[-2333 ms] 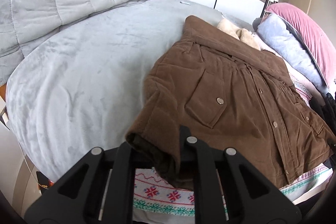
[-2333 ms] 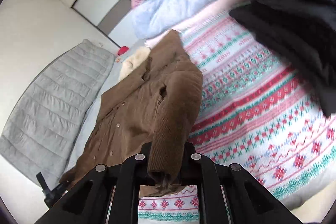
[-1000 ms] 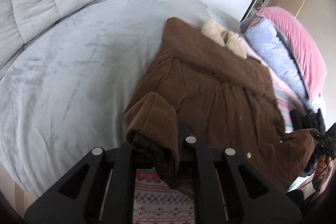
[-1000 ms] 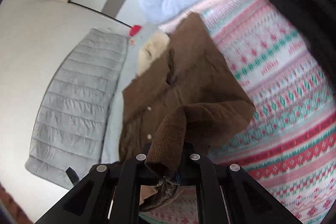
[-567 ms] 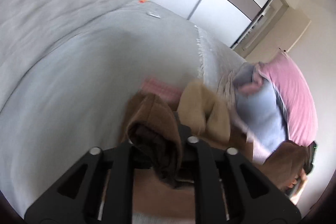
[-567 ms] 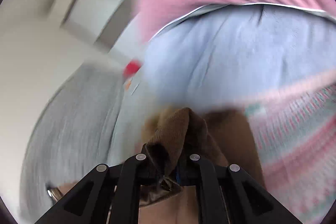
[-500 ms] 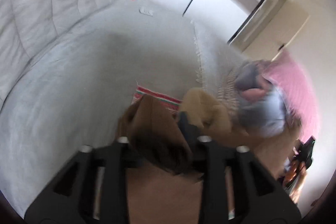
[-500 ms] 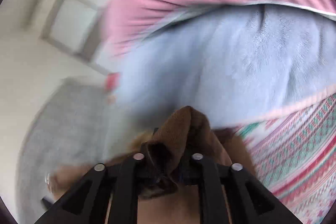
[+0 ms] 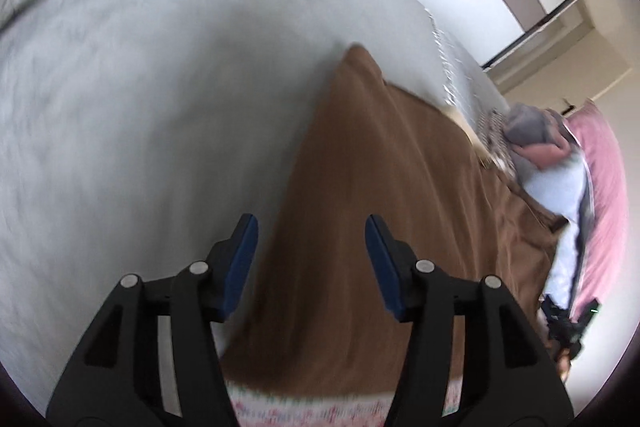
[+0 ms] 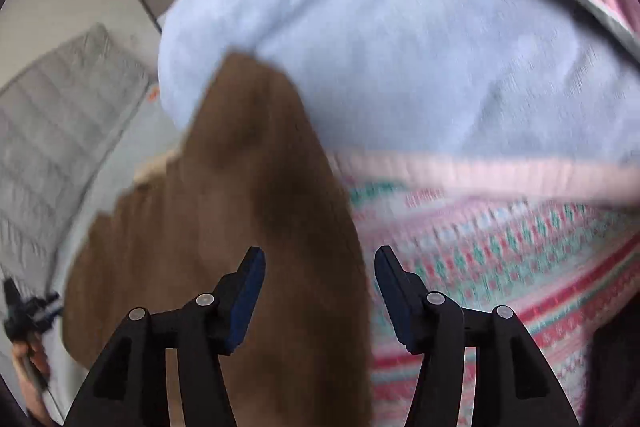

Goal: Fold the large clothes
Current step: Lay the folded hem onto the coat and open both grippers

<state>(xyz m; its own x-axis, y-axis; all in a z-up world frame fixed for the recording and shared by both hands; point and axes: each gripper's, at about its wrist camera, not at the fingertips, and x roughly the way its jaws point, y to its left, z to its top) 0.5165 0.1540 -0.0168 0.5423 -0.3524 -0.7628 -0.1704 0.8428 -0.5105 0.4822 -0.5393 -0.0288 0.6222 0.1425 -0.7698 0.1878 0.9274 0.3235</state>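
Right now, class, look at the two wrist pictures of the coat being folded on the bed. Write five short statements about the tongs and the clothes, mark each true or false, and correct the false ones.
1. The left tongs are open. True.
2. The right tongs are clamped on the brown coat. False: their jaws stand apart and grip nothing.
3. The brown coat lies partly on a grey bed cover. True.
4. A black jacket lies spread over the coat. False: nothing lies over the coat.
5. In the right wrist view, a pale blue bundle lies beyond a patterned knit. True.
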